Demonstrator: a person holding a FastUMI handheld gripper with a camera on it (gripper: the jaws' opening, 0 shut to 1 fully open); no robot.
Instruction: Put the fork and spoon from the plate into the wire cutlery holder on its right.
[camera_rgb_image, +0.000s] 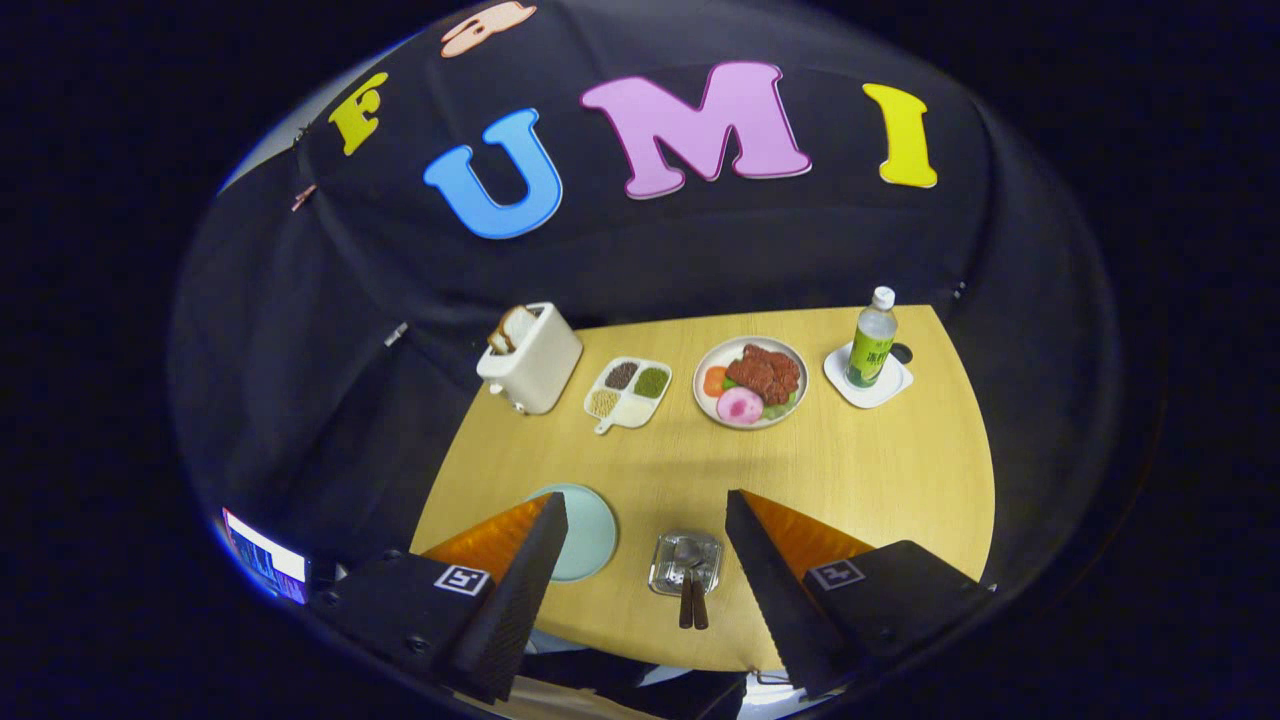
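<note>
While the claw (640, 580) hangs high above the near edge of the bench (880, 470), its two fingers are spread wide apart and grip nothing. Item, between the fingers and below them: the wire cutlery holder (685, 563), standing on the bench, with two dark handles (692, 606) leaning out of it toward the near edge; these look to be the fork and spoon, both lodged in the holder, though which is which cannot be told. Item, just left of the holder and partly behind the left finger: the pale blue-green plate (590, 535), its visible part bare of cutlery. Item, further off in a row along the far side: a white toaster (530, 358) with bread in its slot, a divided tray (628, 392) of grains, a plate of food (750, 382), and a green-labelled bottle (872, 340) on a white coaster (868, 388). Judgement of step: both pieces appear delivered, so the placing looks complete and the claw is clear of the work. Next move calls for nothing beyond keeping the fingers well above the handles, so that the holder is not tipped.
</note>
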